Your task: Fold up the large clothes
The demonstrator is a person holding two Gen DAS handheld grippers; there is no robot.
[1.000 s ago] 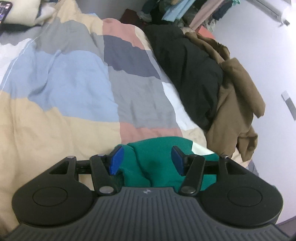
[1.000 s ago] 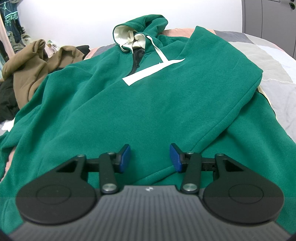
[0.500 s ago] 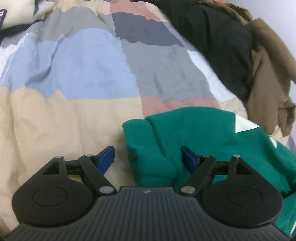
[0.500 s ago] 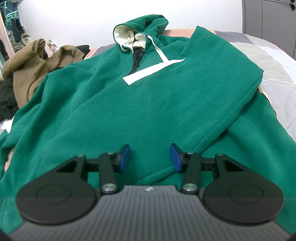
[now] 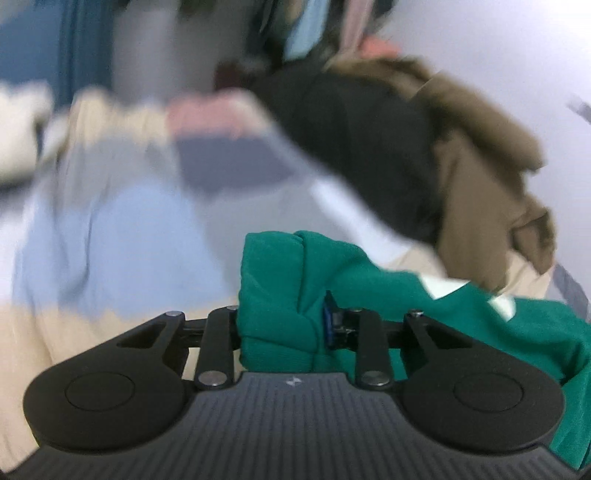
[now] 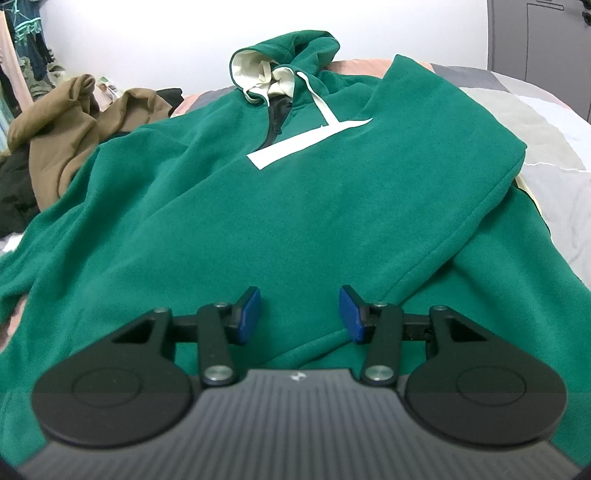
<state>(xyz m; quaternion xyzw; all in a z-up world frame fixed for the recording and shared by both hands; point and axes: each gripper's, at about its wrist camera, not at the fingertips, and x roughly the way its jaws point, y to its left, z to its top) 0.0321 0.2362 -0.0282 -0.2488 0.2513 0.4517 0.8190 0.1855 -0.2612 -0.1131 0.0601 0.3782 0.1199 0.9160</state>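
Note:
A green hoodie (image 6: 295, 206) lies face up on the bed, hood (image 6: 280, 62) at the far end, one sleeve (image 6: 443, 155) folded across its right side. My right gripper (image 6: 297, 314) hovers open over the near hem, nothing pinched between its blue pads. In the blurred left wrist view, my left gripper (image 5: 284, 317) has its jaws closing on the bunched cuff of the other green sleeve (image 5: 273, 280). The cloth fills the gap and hides the left pad. The right pad (image 5: 327, 321) presses against the cloth.
A brown garment (image 5: 480, 177) and a black one (image 5: 351, 140) are heaped beyond the sleeve, also seen as a brown garment (image 6: 62, 136) at the hoodie's left. The patchwork duvet (image 5: 110, 229) spreads to the left. A grey cupboard door (image 6: 539, 33) stands far right.
My left gripper opened wider around the sleeve cuff, then closed onto it and moved up with it, blurring its view. The right gripper and the hoodie body have stayed still.

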